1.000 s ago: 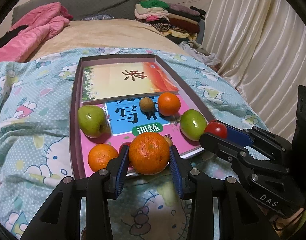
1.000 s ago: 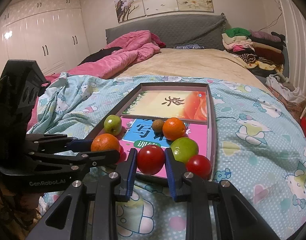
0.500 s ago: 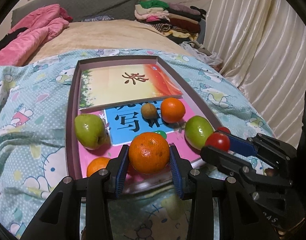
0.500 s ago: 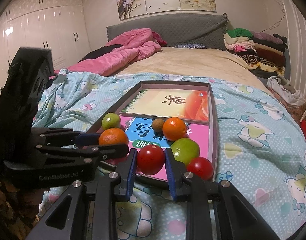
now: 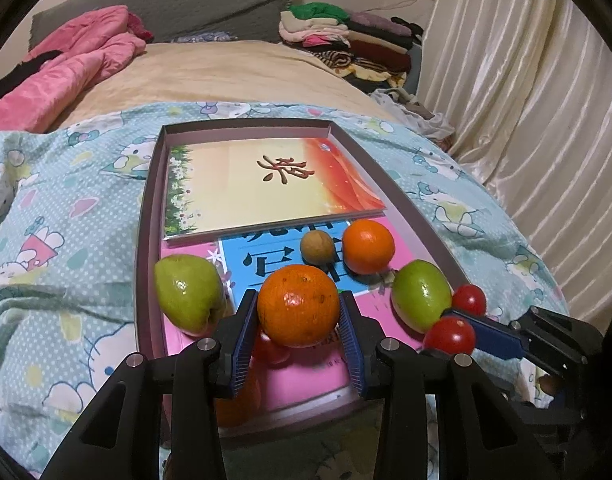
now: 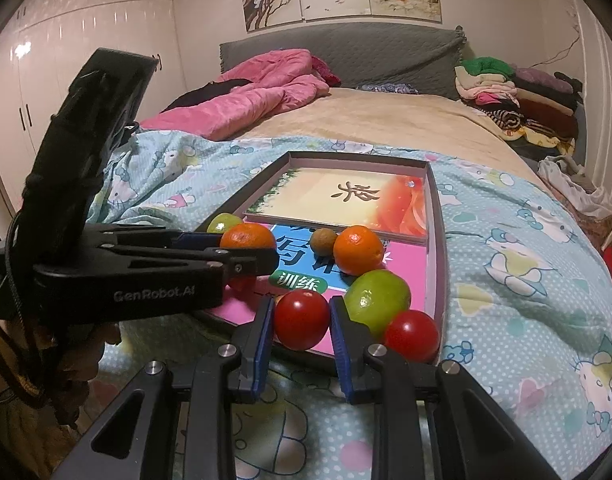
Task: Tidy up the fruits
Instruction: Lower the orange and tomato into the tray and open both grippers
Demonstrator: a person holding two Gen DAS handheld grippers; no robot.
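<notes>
2 fruits are held over the tray (image 5: pixel 146 216) on the bed: the left hand-held gripper (image 5: pixel 299 320) squeezes an orange (image 5: pixel 298 305), and the right hand-held gripper (image 6: pixel 301 322) squeezes a red tomato (image 6: pixel 301 319). More fruit sits in the tray.

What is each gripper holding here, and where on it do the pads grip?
Left gripper clamps an orange across its sides; right gripper clamps a red tomato across its sides.
</notes>
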